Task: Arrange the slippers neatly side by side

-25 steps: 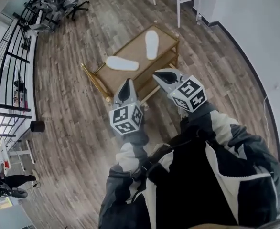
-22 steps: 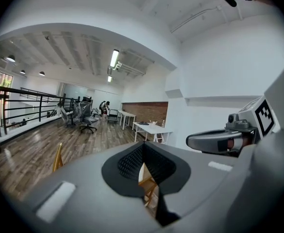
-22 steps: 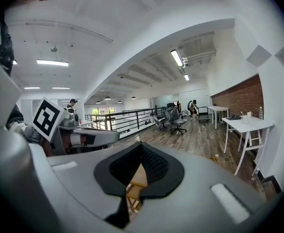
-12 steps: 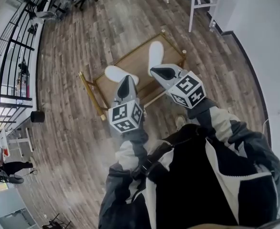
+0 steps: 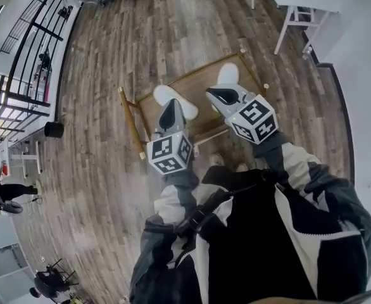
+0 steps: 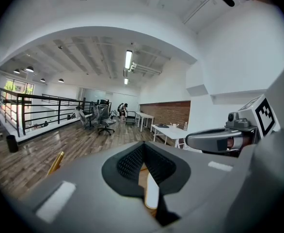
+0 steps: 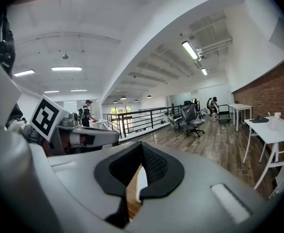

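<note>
I judge nothing arranged yet: on the tabletop (image 5: 195, 88) the near slipper (image 5: 161, 94) lies at 10 o'clock and the far slipper (image 5: 228, 73) at 1 o'clock, apart, while my left gripper (image 5: 171, 105) and right gripper (image 5: 212, 93) hover empty, fingers (image 6: 130, 163) closed.

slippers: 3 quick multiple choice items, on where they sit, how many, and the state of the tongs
1. The slippers lie on: A the floor; B the low wooden table; C a chair.
2. Slippers in sight: A two; B one; C three.
3. The tongs of the left gripper and right gripper are: A wide open; B shut on a slipper; C shut, empty.
Answers: B, white soles rest on its top; A, one shows near each gripper; C, each gripper view shows them together, nothing gripped.
</note>
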### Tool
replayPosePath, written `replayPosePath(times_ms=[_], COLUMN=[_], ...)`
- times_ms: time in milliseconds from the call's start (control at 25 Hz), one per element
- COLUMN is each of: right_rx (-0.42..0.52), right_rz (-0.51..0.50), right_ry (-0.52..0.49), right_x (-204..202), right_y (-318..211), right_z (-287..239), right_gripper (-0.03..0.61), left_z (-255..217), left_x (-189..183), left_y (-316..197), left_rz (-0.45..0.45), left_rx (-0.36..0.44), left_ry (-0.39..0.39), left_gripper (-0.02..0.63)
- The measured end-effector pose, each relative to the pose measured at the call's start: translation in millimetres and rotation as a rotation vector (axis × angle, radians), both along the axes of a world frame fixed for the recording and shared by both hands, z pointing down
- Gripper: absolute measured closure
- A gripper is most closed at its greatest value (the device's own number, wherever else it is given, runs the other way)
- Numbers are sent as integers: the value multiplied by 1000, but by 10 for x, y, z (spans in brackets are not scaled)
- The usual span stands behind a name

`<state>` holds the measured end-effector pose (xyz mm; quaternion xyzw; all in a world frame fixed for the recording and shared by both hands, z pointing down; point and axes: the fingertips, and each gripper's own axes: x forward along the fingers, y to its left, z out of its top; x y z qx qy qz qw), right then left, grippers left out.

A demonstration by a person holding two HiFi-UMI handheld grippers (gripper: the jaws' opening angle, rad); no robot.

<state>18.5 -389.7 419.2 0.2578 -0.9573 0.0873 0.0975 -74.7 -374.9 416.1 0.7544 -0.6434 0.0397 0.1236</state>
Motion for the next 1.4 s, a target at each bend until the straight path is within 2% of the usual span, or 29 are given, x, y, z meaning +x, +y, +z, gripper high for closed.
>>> replayPosePath(times_ms=[240, 560, 720, 1000, 1280, 1400], right_rx=[30, 51, 41, 31, 20, 15], right_rz=[-19, 35, 48, -10, -103, -132], right_ry=[31, 30, 29, 28, 40, 47], right_x=[-334, -571, -547, -509, -651, -680], right_y=[-329, -805, -944, -1143, -1226, -1218], right_z=[-77, -142, -99, -64, -27, 8], right_gripper=[574, 574, 574, 574, 574, 574], left_z=[-3, -30, -3, 92, 140, 268], left_x=[-414, -687, -676, -631, -723, -769], left_y=[-327, -817, -949, -1021, -1017, -1006], left_rz=[-35, 5, 11, -59, -142, -171], left_rx=[16, 35, 32, 12, -4, -35], left_ry=[38, 24, 19, 23, 33, 34], left_gripper=[600, 600, 598, 600, 598, 600])
